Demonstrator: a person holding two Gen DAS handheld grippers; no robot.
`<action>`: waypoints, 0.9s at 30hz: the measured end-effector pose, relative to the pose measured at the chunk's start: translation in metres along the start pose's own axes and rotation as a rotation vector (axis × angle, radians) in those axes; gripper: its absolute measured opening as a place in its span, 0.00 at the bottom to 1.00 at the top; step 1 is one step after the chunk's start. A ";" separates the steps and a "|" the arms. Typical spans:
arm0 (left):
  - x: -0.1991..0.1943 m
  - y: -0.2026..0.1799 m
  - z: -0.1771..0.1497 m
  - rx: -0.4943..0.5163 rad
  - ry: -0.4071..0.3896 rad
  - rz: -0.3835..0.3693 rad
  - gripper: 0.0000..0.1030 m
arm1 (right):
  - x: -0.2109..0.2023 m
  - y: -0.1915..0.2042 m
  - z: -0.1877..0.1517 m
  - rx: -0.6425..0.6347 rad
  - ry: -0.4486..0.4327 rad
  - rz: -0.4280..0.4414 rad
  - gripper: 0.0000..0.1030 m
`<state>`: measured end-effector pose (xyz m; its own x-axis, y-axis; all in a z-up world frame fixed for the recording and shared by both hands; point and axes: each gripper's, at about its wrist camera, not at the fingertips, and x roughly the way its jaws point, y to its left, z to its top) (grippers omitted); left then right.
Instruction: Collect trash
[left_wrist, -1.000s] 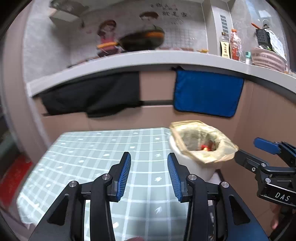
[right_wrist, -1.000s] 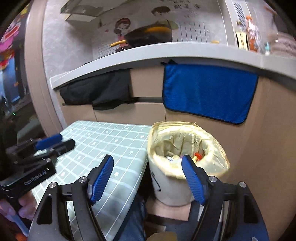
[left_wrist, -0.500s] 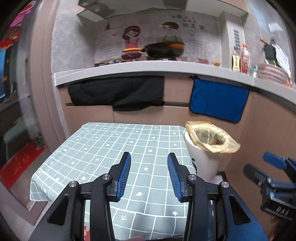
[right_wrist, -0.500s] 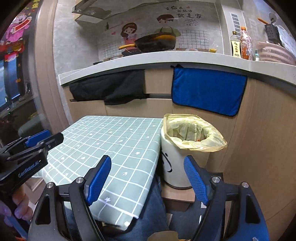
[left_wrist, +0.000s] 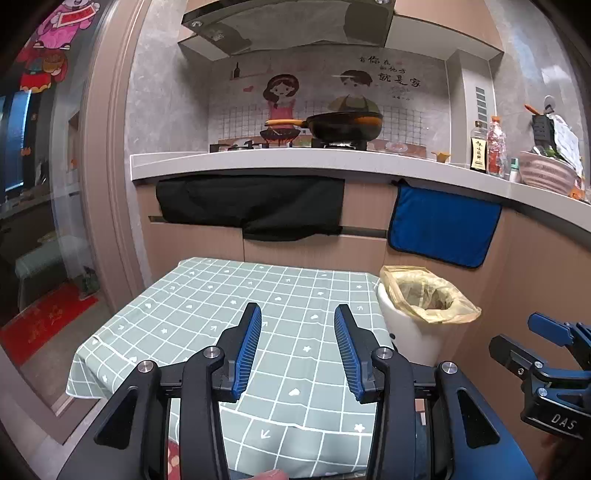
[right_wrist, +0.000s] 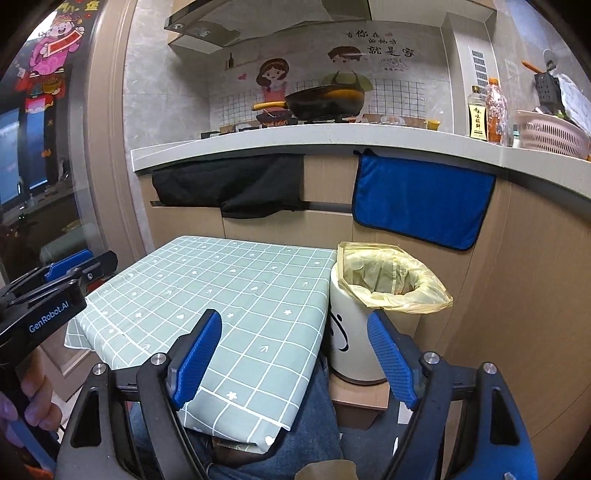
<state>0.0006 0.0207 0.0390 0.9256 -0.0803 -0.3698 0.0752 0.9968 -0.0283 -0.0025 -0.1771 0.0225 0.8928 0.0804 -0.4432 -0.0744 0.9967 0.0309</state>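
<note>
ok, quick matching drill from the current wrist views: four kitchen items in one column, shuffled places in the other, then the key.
Items:
1. frying pan
2. blue towel
3. trash bin
4. pink basket

Places:
A. hanging on the cabinet front, below the counter edge
B. low down beside the table, lined with a yellow bag
C. far right of the countertop
D. on the stove, in front of the cartoon wall picture

Pairs: 1-D, 2-A, 3-B, 4-C
</note>
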 end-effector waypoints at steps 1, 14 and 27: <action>-0.001 0.000 0.000 0.003 -0.001 -0.002 0.41 | 0.000 0.000 0.000 0.001 -0.001 0.003 0.77; -0.002 -0.007 -0.003 0.023 0.010 -0.028 0.41 | -0.001 0.000 -0.002 0.005 0.007 0.007 0.77; 0.002 -0.011 -0.004 0.036 0.029 -0.047 0.41 | -0.005 -0.008 -0.001 0.029 0.000 0.000 0.78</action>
<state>0.0007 0.0091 0.0351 0.9097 -0.1267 -0.3954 0.1324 0.9911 -0.0129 -0.0066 -0.1855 0.0232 0.8928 0.0807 -0.4431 -0.0620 0.9965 0.0566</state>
